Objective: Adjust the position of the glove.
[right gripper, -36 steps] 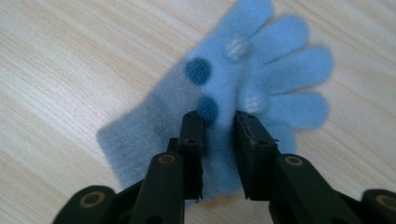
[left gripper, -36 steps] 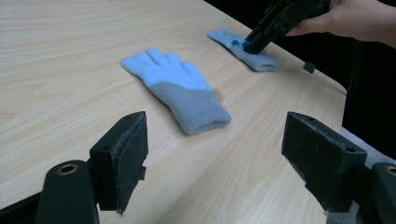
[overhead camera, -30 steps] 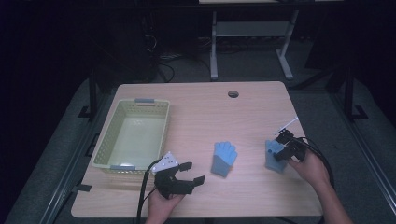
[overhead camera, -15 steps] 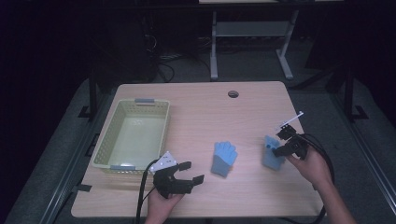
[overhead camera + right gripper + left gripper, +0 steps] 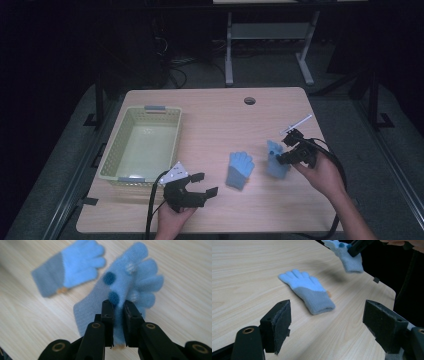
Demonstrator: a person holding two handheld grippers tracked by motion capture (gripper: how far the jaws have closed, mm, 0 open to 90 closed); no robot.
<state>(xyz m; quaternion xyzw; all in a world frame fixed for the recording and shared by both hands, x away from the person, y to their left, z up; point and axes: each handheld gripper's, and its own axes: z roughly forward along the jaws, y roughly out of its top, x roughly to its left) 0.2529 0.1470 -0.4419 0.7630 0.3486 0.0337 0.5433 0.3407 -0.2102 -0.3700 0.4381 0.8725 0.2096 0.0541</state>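
Dark floor and the legs of a white stand surround a pale wooden table (image 5: 215, 120), which has a small round cable hole (image 5: 249, 101) near its far edge at about 1 o'clock from the centre. At roughly 4 o'clock on the table, the right gripper (image 5: 283, 150) is clamped on a light blue glove with dark dots (image 5: 276, 162), its two black jaws drawn tight together over the knit; in the right gripper view the glove's (image 5: 130, 287) fingers spread past the jaw tips, and in the left gripper view it (image 5: 348, 257) hangs clear of the wood with a shadow under it. Just beside it, toward 9 o'clock, a second blue glove with a grey cuff (image 5: 239, 169) lies flat on the table, fingers toward the far edge. Further out, near the front edge at about 7 o'clock, the left gripper (image 5: 200, 185) rests in the person's hand with its jaws spread wide apart, holding nothing and touching neither glove. Beyond it, at 9 o'clock, stands a pale green basket (image 5: 112, 150) with a lattice wall.
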